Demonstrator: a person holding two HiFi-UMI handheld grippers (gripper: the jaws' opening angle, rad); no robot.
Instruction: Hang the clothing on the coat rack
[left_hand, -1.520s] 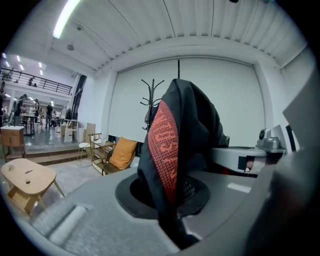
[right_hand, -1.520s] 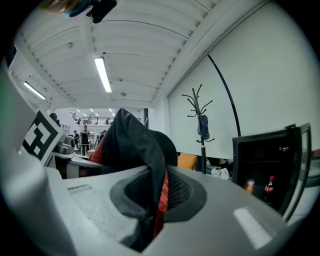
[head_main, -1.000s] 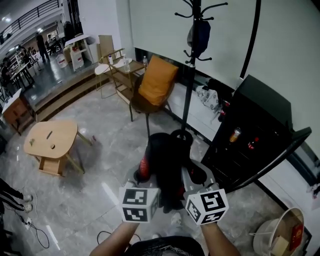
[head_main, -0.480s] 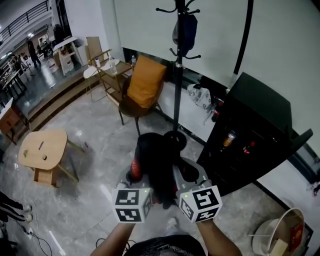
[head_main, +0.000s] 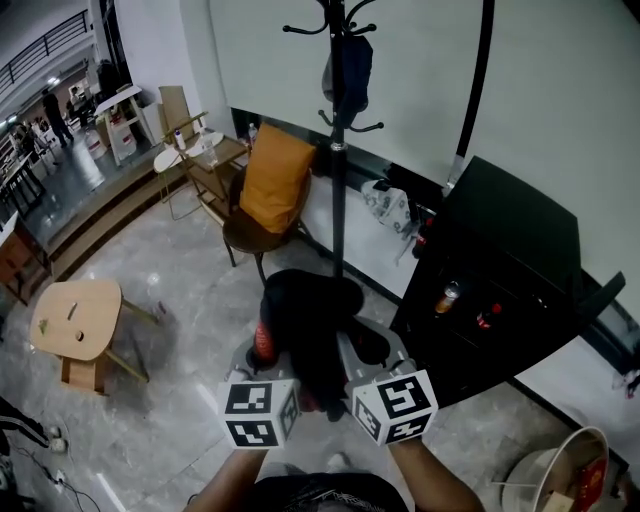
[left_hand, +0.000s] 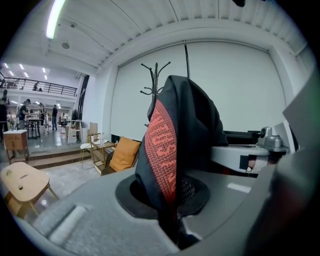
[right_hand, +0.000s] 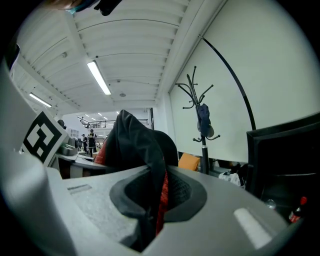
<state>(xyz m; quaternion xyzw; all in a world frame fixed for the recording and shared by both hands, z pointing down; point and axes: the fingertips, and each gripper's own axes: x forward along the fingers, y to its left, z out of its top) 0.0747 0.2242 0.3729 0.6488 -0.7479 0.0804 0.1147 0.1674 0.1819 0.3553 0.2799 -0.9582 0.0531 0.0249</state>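
Left tool (left_hand: 171, 227) and right tool (right_hand: 149, 225) are each clamped tight on the same black garment (head_main: 305, 320), which is held up between them in front of the person. Ahead stands the tall black coat rack (head_main: 337, 170), with a dark blue item (head_main: 348, 68) on an upper hook. The garment bunches into a dark mound above both tools (its folds hide its cut). A red knitted band (left_hand: 162, 145) with lettering runs down its left side.

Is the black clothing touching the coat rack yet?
Apart. In the right gripper view, the black clothing sits pinched in the right gripper, and bare wall shows between it and the coat rack farther off.
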